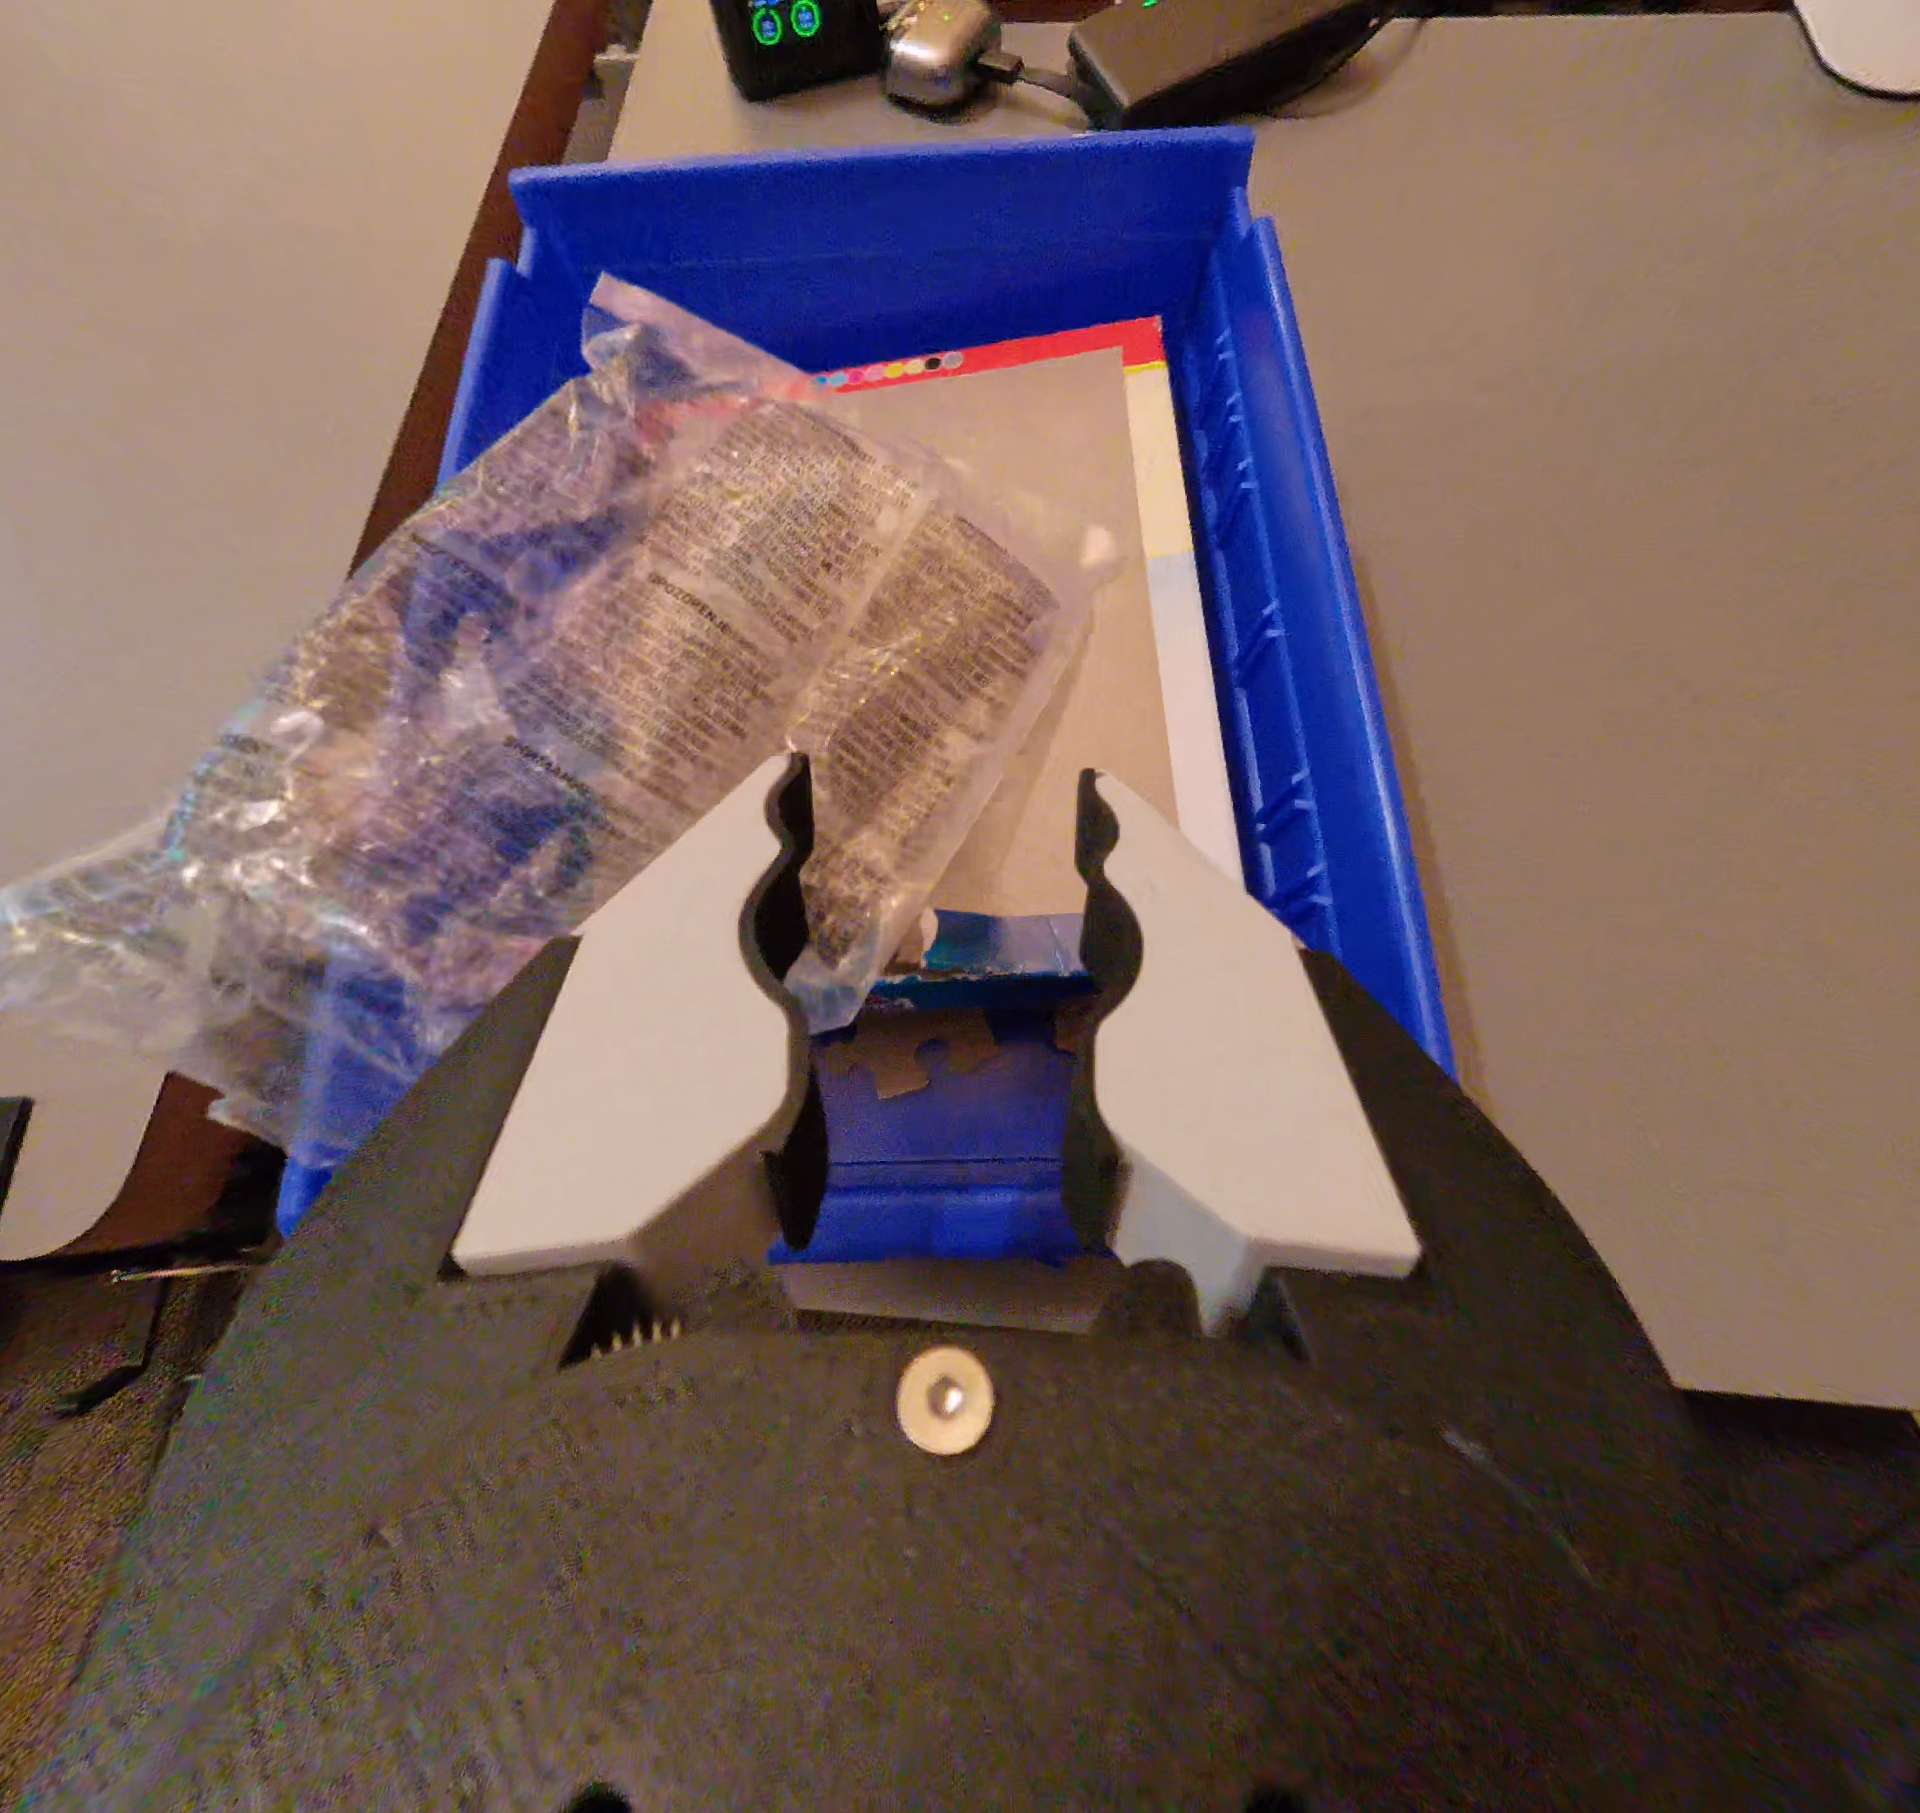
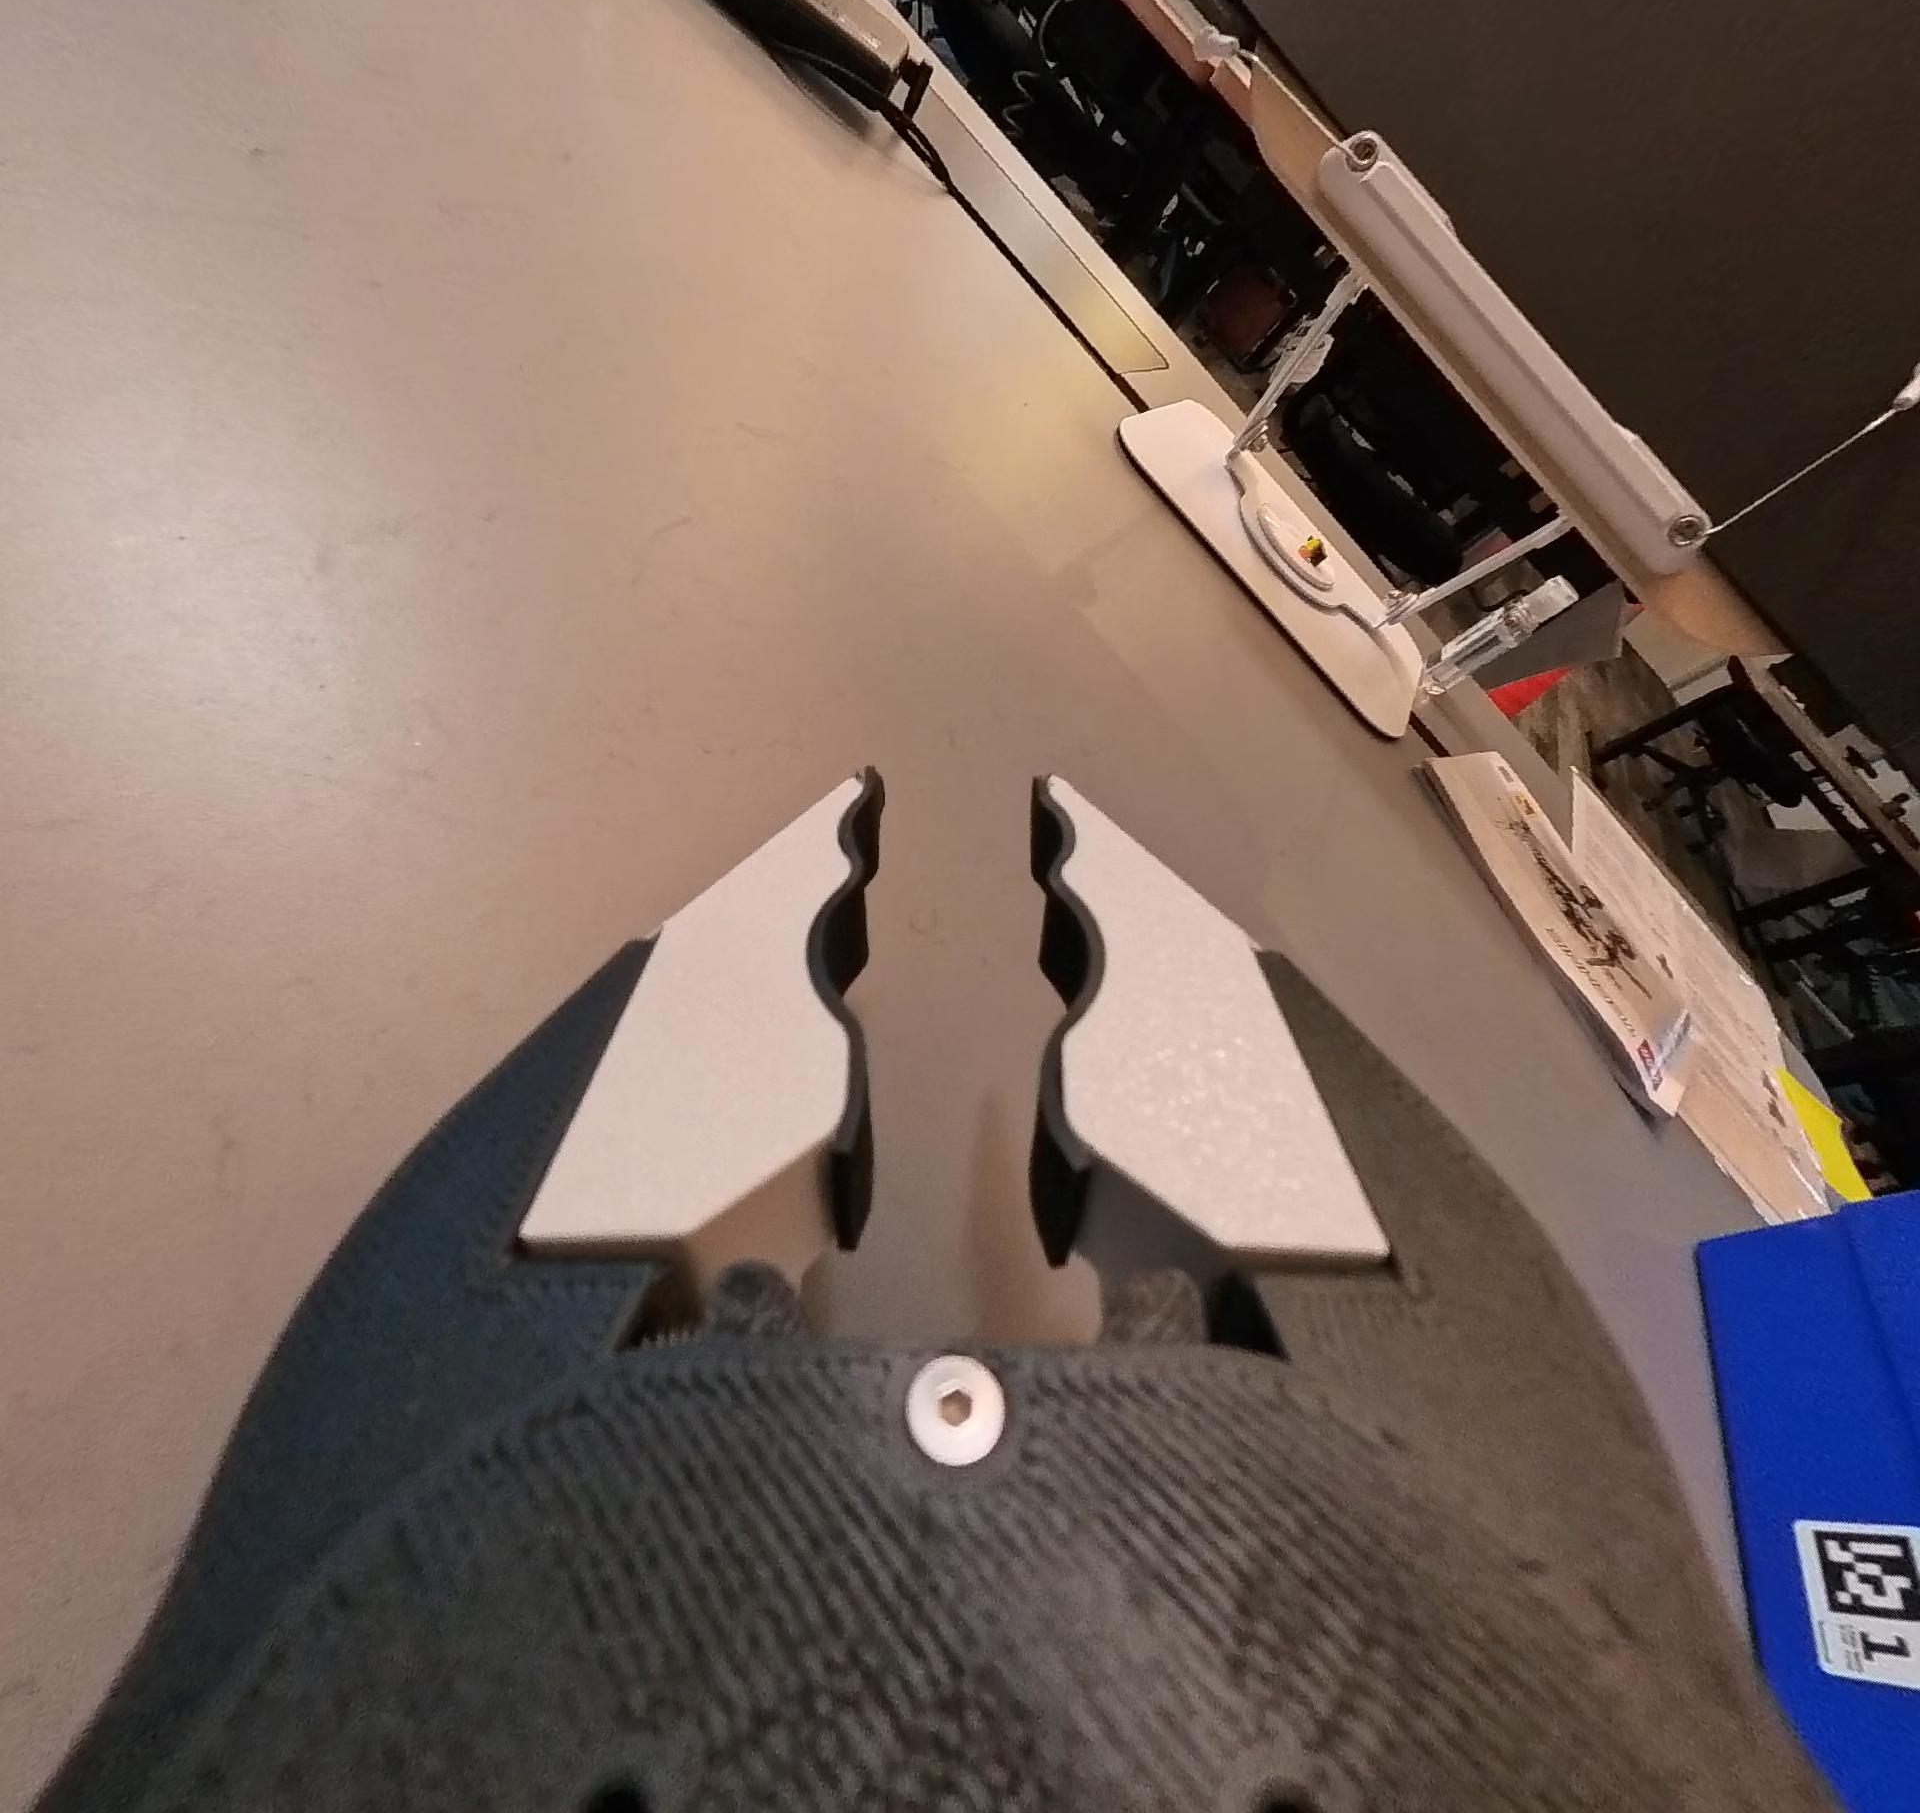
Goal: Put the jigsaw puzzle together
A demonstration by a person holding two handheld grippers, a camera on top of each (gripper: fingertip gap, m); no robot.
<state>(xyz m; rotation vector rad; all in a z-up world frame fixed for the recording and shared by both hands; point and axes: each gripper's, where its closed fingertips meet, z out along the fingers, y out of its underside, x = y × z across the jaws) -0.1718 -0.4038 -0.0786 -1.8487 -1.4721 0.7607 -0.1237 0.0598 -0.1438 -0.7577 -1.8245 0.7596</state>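
In the left wrist view my left gripper (image 1: pixel 943 769) hangs over the near end of a blue bin (image 1: pixel 1309 620), with its jaws wide apart. A crumpled clear plastic bag (image 1: pixel 582 683) with print on it lies across the bin's left wall. One corner of the bag reaches in between my fingers and rests by the left pad; the right pad stands clear of it. A flat grey card with a red edge (image 1: pixel 1060 475) lies in the bin. My right gripper (image 2: pixel 956 753) is open and empty over the bare table (image 2: pixel 520 413).
Black charging boxes (image 1: pixel 790 7) and a black power brick (image 1: pixel 1226 18) stand behind the bin. In the right wrist view a white lamp base (image 2: pixel 1278 558) and booklets (image 2: pixel 1558 911) lie along the table's far edge. A blue bin corner (image 2: pixel 1818 1400) shows at lower right. There is about 45 centimeters between the tips of the two grippers.
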